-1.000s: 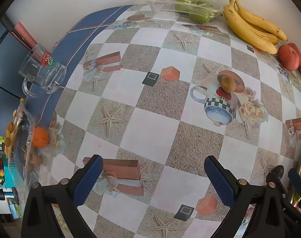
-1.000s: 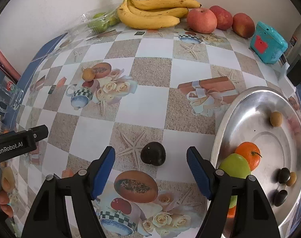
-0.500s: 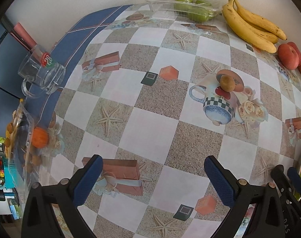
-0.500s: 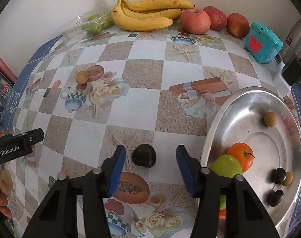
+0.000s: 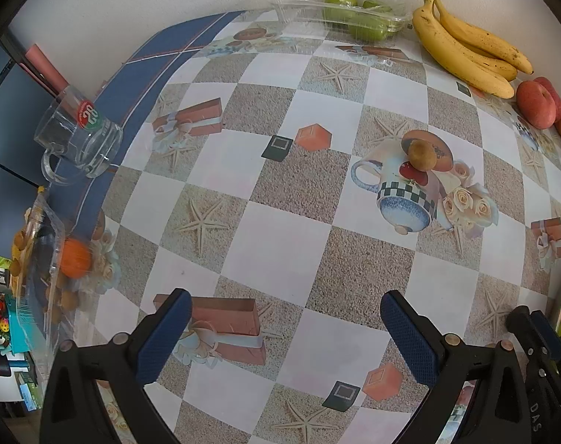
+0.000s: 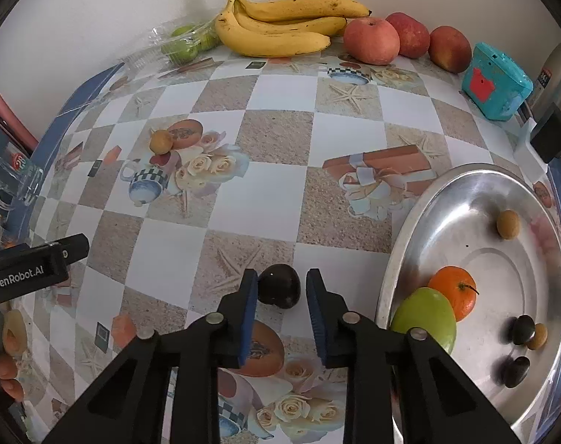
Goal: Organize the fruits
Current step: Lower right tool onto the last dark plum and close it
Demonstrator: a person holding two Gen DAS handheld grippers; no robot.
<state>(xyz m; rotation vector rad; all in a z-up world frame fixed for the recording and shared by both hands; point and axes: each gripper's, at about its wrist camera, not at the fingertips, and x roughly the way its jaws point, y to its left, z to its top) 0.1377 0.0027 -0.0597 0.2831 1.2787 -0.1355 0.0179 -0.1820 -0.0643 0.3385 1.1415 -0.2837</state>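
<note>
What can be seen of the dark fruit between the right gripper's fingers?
The dark fruit is round, near black and glossy, with a small highlight on its upper left. It sits on the patterned tablecloth, left of the metal tray. The right gripper brackets it with blue pads: the left pad seems to touch it, while a thin gap shows at the right pad. It does not look lifted.

The green fruits (image 5: pixel 358 18) blur behind their clear plastic clamshell (image 5: pixel 339 3). The metal tray (image 6: pixel 421 222) runs off the right wrist view's lower right edge. The glass mug's (image 5: pixel 78 137) label is partly unreadable.
</note>
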